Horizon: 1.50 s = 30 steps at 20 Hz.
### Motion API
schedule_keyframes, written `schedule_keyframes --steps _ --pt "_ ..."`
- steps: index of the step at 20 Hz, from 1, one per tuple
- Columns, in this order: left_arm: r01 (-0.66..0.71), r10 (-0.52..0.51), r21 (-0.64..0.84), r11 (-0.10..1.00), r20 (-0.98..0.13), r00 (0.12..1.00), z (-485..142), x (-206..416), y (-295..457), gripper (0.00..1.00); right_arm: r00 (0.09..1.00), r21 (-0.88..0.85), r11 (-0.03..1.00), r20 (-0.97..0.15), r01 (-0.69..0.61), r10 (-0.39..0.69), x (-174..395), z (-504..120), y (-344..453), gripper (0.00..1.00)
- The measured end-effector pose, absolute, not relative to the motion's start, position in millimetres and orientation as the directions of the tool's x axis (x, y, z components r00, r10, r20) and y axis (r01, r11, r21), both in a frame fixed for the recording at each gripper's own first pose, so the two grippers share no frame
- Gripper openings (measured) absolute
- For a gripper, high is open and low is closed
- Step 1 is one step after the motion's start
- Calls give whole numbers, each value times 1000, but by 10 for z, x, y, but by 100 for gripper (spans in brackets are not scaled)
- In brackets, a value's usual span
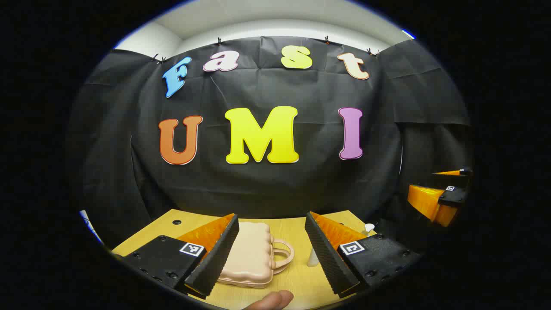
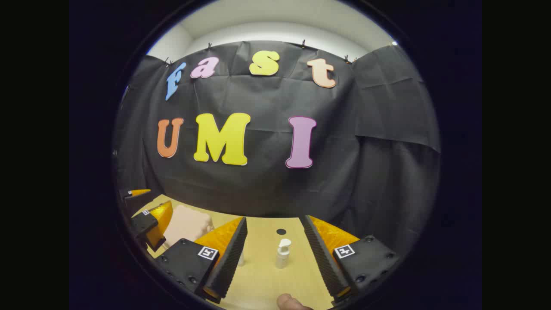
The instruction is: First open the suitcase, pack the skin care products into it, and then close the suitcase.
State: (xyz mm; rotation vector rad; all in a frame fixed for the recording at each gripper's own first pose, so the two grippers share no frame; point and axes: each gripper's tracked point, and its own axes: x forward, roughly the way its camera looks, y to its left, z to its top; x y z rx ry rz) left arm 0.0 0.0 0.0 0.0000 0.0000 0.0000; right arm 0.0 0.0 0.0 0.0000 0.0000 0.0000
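On the wooden surface (image 1: 297,234), a small pink suitcase (image 1: 252,254) lies flat and closed, with its handle (image 1: 282,256) turned toward the right side of the left gripper view. The left gripper (image 1: 272,254) hovers above it with the fingers wide apart and nothing between them. The right gripper (image 2: 273,254) is also wide open and empty, and a white pump bottle (image 2: 283,253) stands upright on the surface ahead of it, between its fingers in the right gripper view. A second pale container (image 1: 313,257) stands just beside the suitcase handle, partly hidden by a finger. The task seems to be at the very start, because the suitcase is not yet opened. To open it well, I think the left gripper should come down to the edge near the handle and find the seam of the lid, while the right gripper holds the lower shell so the light case does not slide. The lid should be lifted slowly, away from the two bottles, so they are not knocked over.
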Motion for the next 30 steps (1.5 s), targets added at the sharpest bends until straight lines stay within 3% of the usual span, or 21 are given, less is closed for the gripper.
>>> schedule_keyframes --steps 19,24,30 --pt "-24 25 20 1000 -32 999 -50 30 -87 98 991 3 992 41 -125 125 54 126 207 79" --pt "26 -25 51 998 -33 999 -268 197 -188 98 995 -28 998 74 -64 66 67 136 -86 79" --pt "-6 35 289 957 -97 995 -969 520 -88 99 999 -47 998 33 -38 40 76 -167 -433 79"
